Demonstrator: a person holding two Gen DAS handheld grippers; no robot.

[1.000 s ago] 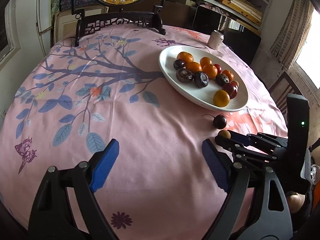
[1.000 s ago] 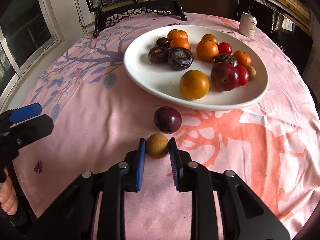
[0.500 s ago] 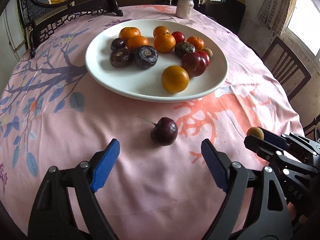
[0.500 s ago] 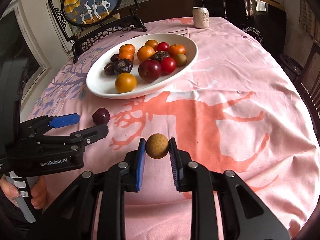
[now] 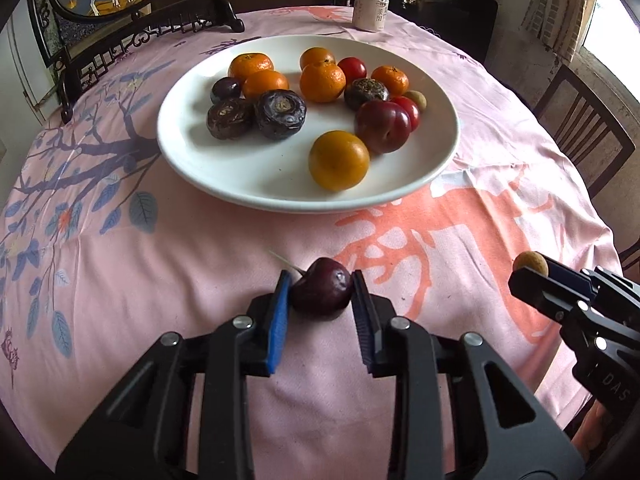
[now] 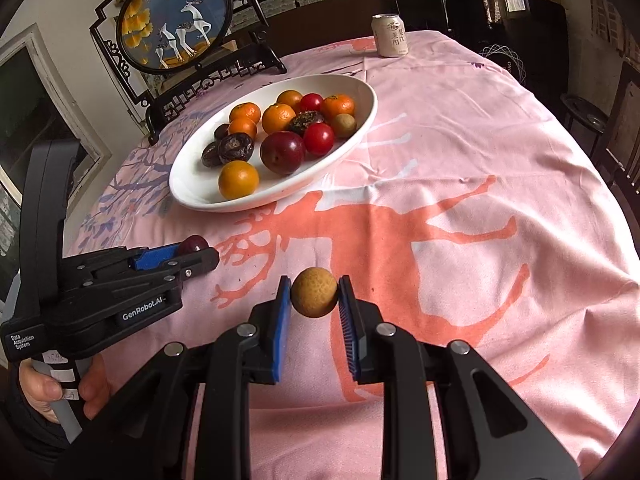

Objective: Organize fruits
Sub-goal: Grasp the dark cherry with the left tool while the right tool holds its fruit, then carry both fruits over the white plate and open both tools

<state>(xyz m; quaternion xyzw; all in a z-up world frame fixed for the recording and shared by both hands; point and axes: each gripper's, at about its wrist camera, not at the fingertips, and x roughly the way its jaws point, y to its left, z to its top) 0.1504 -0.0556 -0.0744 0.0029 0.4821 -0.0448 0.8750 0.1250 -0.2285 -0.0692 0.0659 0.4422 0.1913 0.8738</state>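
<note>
**Both hand-held grippers loaded, plate waiting**

The left hand-held gripper is down at the cloth with its blue pads pressed on either side of a dark red cherry, stem poking out to the left; the fruit sits on the pink tablecloth covering the counter, just short of the plate. Over to the right, the right hand-held gripper has its pads clamped on a small tan longan, held clear above the cloth (a shadow lies on the orange deer print below it). From that camera the left hand-held gripper shows side-on, the cherry peeking out at its tip.

Beyond both, the white plate carries the rest: an orange nearest, a dark red plum beside it, mandarins, cherry tomatoes, wrinkled dark passion fruits and another longan. Farther back, a drinks can stands upright near the far edge, and a round deer screen on its black stand sits behind the plate.
</note>
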